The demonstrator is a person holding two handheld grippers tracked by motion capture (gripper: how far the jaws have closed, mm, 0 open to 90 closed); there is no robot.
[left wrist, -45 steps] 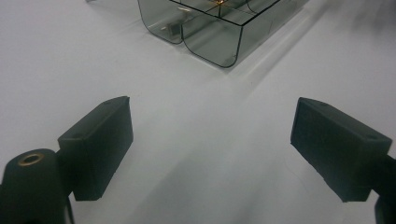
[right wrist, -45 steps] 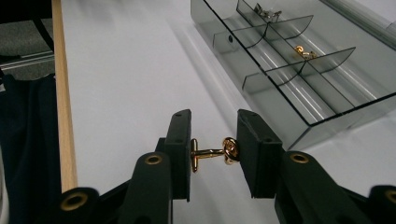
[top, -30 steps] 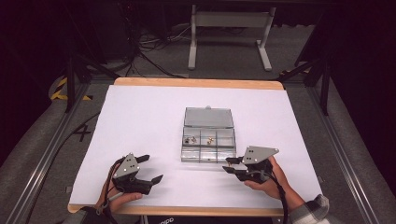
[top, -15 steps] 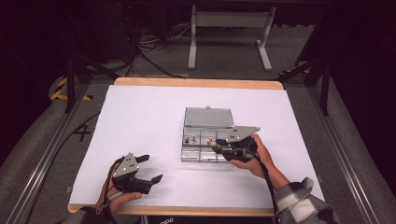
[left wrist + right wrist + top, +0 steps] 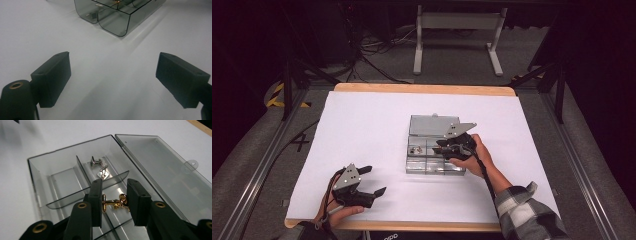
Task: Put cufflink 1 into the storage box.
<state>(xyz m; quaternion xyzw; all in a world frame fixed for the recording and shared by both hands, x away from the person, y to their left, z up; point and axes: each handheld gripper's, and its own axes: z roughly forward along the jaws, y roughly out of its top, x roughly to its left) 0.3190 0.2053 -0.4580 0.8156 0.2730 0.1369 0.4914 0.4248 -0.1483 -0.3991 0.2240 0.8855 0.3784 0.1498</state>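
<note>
1. While your left gripper [image 5: 371, 181] rests on the white sheet [image 5: 362, 130] near the table's front edge, its jaws stand spread wide with nothing between them.
2. Your right gripper [image 5: 113, 202] hovers over the clear box [image 5: 57, 180], jaws partly apart, not pinching.
3. Between them lies the gold cufflink [image 5: 115, 202], in a right-hand compartment of the box.
4. Silver cufflinks [image 5: 100, 166] lie one compartment farther.

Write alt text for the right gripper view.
The right gripper hovers with its black jaws apart, framing a gold cufflink that lies in a compartment of a clear plastic box. A silver cufflink lies in the next compartment, and the box's lid lies open flat on the white table.
</note>
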